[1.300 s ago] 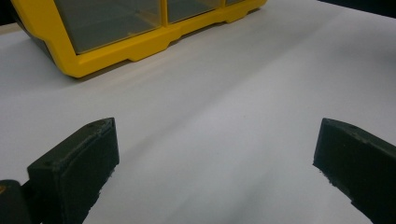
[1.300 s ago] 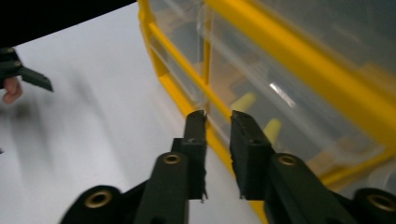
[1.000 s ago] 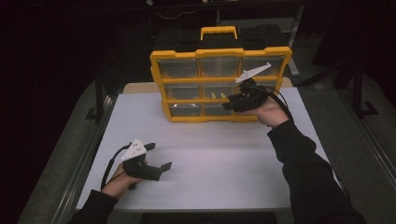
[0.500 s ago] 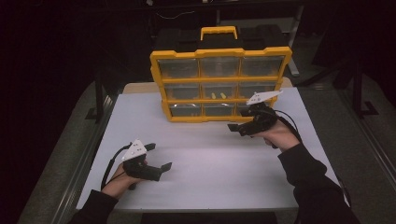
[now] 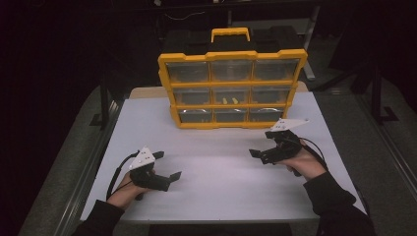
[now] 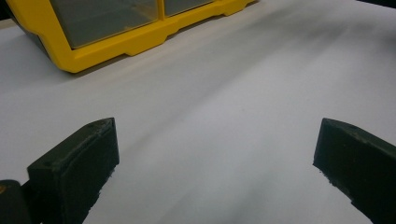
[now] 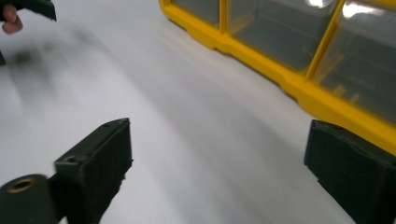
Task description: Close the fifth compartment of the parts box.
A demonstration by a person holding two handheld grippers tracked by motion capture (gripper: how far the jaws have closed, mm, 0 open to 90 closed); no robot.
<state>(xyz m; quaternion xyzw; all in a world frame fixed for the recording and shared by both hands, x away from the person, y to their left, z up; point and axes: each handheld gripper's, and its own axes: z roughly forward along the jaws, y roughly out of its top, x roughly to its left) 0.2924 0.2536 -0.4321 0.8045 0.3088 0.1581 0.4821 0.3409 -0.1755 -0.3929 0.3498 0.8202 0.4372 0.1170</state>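
Now we rest both hands low: left gripper (image 5: 173, 175) and right gripper (image 5: 254, 153) keep fingers wide apart, holding nothing, near the white surface's (image 5: 216, 162) front edge, away from the yellow plastic drawer box (image 5: 231, 88).

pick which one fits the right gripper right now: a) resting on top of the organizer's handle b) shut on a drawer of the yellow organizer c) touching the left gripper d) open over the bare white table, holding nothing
d: in the right gripper view the right gripper has its jaws wide apart with only the white table between them, and the yellow organizer stands apart behind it in the high view.
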